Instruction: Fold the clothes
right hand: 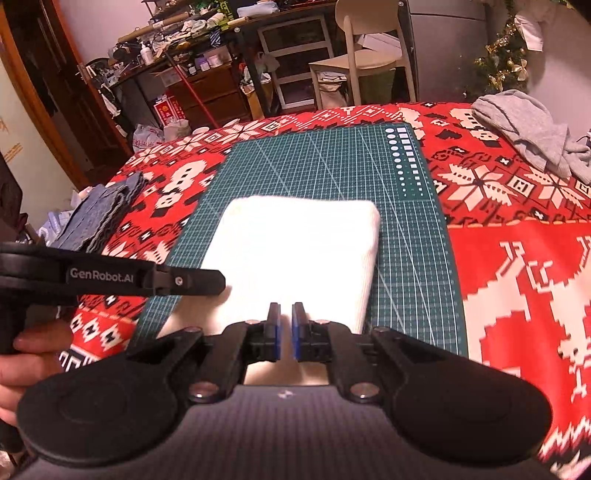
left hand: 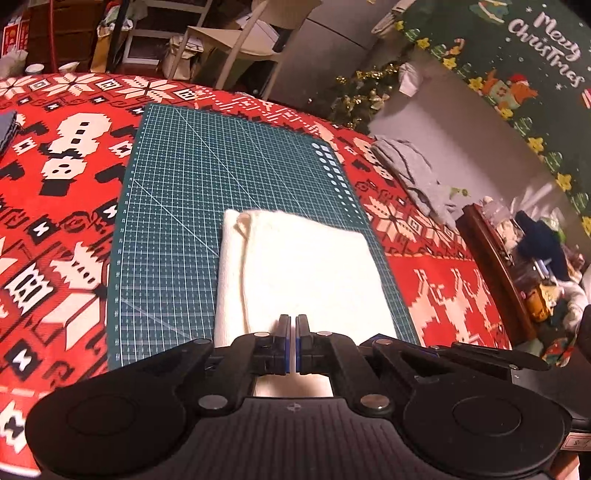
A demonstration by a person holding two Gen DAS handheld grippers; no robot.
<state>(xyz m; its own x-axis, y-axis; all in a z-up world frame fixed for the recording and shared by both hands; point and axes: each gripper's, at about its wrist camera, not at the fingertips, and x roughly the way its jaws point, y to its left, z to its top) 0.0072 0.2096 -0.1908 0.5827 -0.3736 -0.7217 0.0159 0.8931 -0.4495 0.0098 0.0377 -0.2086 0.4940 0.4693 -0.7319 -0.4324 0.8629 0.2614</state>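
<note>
Folded cloth (right hand: 299, 251): on the cutting mat (right hand: 332, 166)
Mat: on the counter (right hand: 517, 280)
Denim stack (right hand: 99, 214): left of mat
Crumpled garment (right hand: 532, 125): right, behind

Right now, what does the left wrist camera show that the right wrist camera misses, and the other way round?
Only the left wrist view: the Merry Christmas banner and a cluttered wooden shelf at the right.

Only the right wrist view: the whole folded denim stack, the left gripper seen from the side with the hand holding it, and the messy desk behind.

Both: the folded white cloth on the green cutting mat, the red patterned tablecloth, the grey garment, the chair. The right gripper is shut, like the left.
</note>
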